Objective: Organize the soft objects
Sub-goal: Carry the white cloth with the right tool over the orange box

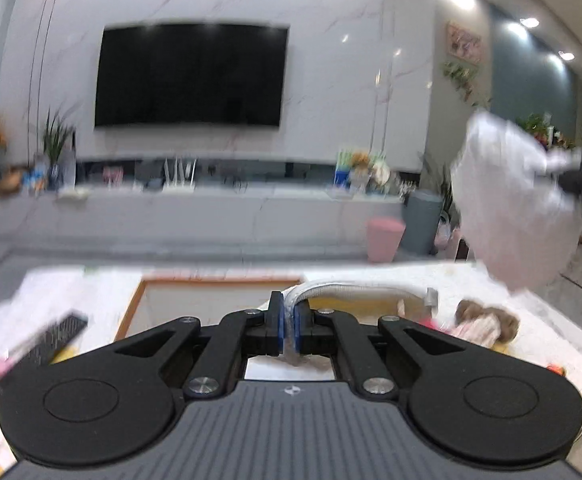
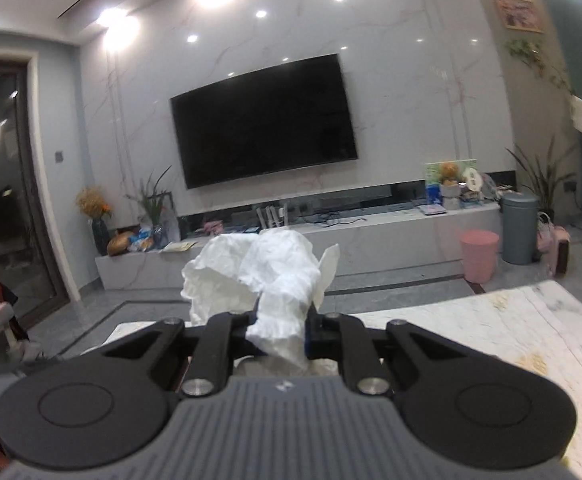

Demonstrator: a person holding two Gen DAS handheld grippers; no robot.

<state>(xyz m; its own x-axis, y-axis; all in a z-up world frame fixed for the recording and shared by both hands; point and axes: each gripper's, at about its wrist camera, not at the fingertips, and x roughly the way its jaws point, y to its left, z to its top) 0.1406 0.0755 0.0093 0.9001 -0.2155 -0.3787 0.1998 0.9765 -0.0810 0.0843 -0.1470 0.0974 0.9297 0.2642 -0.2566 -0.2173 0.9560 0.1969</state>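
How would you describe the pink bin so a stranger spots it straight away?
Find the big black TV on the marble wall, then drop to the floor at the long cabinet's right end. Two bins stand there; the pink bin is the shorter, open one, left of the taller grey lidded bin.

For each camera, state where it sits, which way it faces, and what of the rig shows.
Left wrist: on the left claw, facing the TV over the table; claw shut on a bag's rim.
Right wrist: on the right claw, facing the same TV; claw shut on white cloth.
Shared: TV, pink bin, white cloth.
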